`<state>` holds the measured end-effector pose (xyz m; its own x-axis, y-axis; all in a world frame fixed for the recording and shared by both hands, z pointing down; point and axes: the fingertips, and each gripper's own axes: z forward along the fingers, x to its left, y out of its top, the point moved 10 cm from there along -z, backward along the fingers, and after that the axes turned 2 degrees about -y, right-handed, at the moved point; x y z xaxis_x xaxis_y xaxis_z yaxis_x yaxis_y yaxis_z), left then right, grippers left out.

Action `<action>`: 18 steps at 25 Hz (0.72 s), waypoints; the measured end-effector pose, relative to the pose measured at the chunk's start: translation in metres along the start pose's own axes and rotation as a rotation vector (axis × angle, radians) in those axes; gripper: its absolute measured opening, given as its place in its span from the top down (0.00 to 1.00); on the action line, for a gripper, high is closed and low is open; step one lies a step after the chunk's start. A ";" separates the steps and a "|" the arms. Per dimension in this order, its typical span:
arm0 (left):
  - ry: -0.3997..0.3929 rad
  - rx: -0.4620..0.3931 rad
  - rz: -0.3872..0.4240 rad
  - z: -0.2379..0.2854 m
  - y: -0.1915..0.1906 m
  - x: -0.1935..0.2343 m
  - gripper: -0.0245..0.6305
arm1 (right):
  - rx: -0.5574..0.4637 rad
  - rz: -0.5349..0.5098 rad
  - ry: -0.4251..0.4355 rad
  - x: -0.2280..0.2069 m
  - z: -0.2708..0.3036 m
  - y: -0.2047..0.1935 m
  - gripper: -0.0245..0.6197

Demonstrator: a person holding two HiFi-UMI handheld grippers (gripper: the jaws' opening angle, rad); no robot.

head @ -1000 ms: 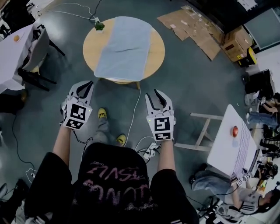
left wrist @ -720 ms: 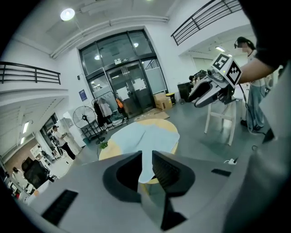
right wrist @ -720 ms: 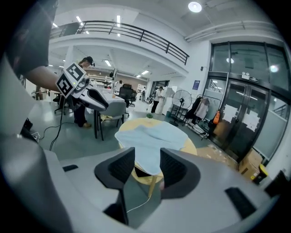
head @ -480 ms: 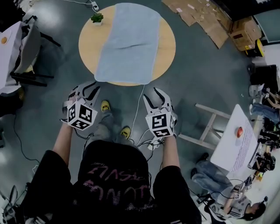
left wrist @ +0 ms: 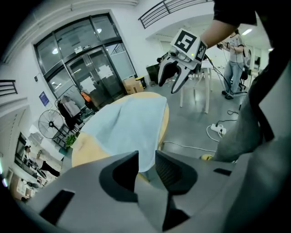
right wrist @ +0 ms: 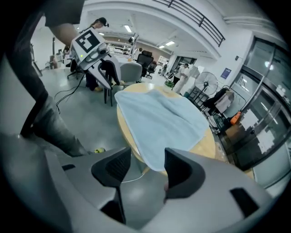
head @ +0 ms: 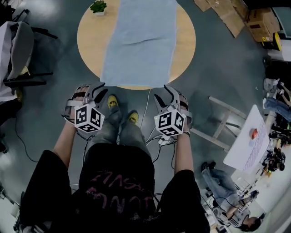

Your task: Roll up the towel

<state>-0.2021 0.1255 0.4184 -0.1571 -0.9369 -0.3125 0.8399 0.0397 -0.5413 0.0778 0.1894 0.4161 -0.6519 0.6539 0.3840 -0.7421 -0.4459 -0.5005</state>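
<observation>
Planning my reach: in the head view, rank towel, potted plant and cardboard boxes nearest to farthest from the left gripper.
Left gripper, jaws just opening, empty:
1. Towel, just ahead on the table.
2. Potted plant, table's far left edge.
3. Cardboard boxes, far upper right.

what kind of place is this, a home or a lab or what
Probably a lab or workshop-style open workspace, not a home: loose cables trail across a bare grey floor, cardboard boxes are piled to one side, and tall glass doors line one wall.
</observation>
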 end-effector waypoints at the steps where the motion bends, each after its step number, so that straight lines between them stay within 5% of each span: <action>1: -0.009 0.002 0.004 0.005 -0.002 0.001 0.77 | 0.011 -0.020 0.008 0.002 0.006 -0.002 0.59; 9: -0.060 0.053 0.097 0.039 -0.010 -0.007 0.77 | 0.075 -0.184 0.076 0.009 0.041 -0.024 0.59; 18: 0.015 0.088 0.136 0.049 -0.007 -0.010 0.86 | 0.035 -0.330 0.032 0.003 0.058 -0.040 0.67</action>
<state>-0.1807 0.1176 0.4638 -0.0458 -0.9195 -0.3905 0.8962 0.1348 -0.4226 0.0967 0.1736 0.4818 -0.3703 0.7850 0.4967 -0.9178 -0.2267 -0.3259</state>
